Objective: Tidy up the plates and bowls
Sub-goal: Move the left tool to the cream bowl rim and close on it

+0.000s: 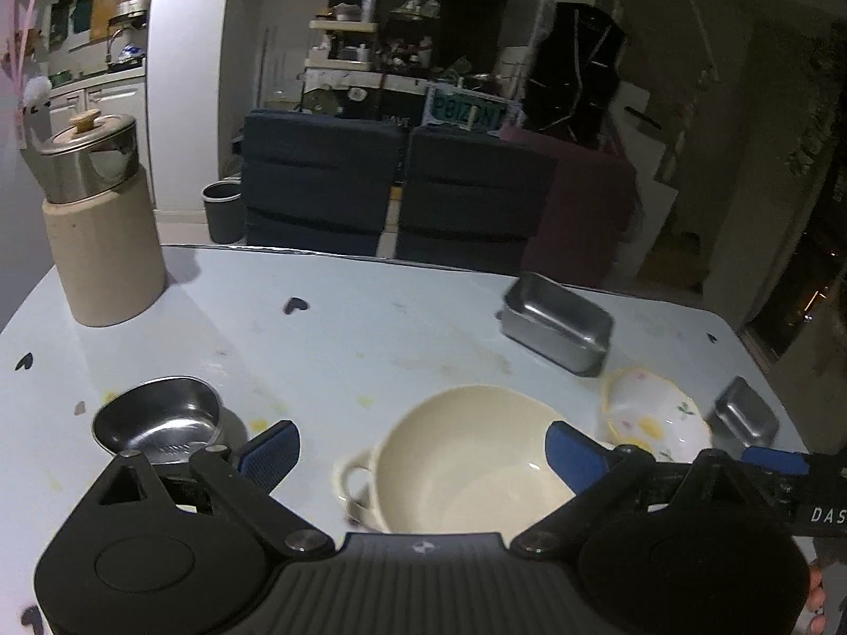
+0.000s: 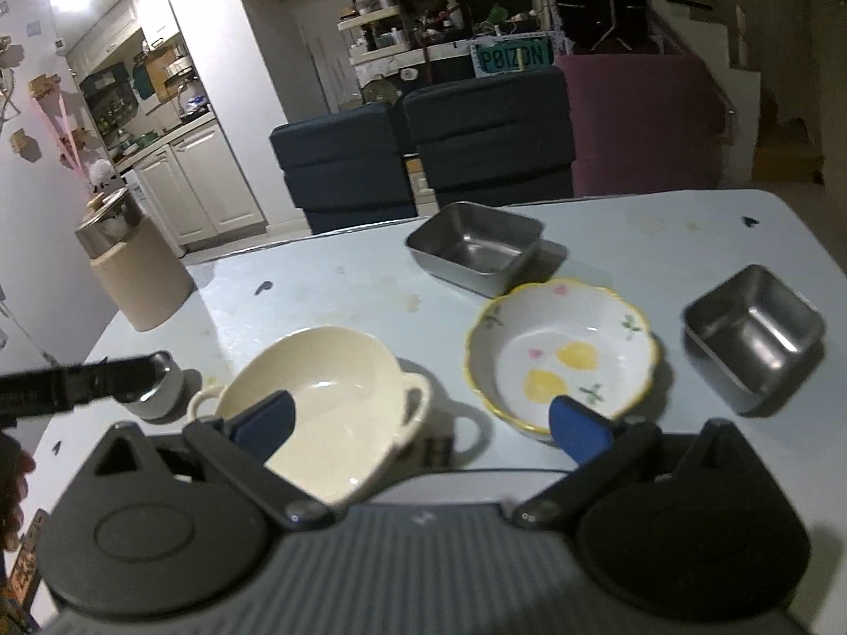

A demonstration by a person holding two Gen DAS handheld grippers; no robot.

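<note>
A cream two-handled bowl (image 1: 466, 460) (image 2: 317, 407) sits on the pale blue table, close in front of both grippers. My left gripper (image 1: 423, 455) is open and empty above its near side. My right gripper (image 2: 421, 423) is open and empty between the cream bowl and a white floral bowl (image 2: 561, 349) (image 1: 656, 413). A small round steel bowl (image 1: 159, 418) (image 2: 159, 386) lies left. A rectangular steel dish (image 1: 556, 323) (image 2: 476, 246) sits further back. A square steel dish (image 2: 751, 333) (image 1: 746, 413) sits at the right.
A beige canister with a steel lid (image 1: 100, 222) (image 2: 132, 275) stands at the table's back left. Dark blue chairs (image 1: 397, 190) and a maroon sofa (image 2: 640, 121) stand beyond the far table edge (image 1: 370, 256). The right gripper's arm (image 1: 767, 481) shows in the left wrist view.
</note>
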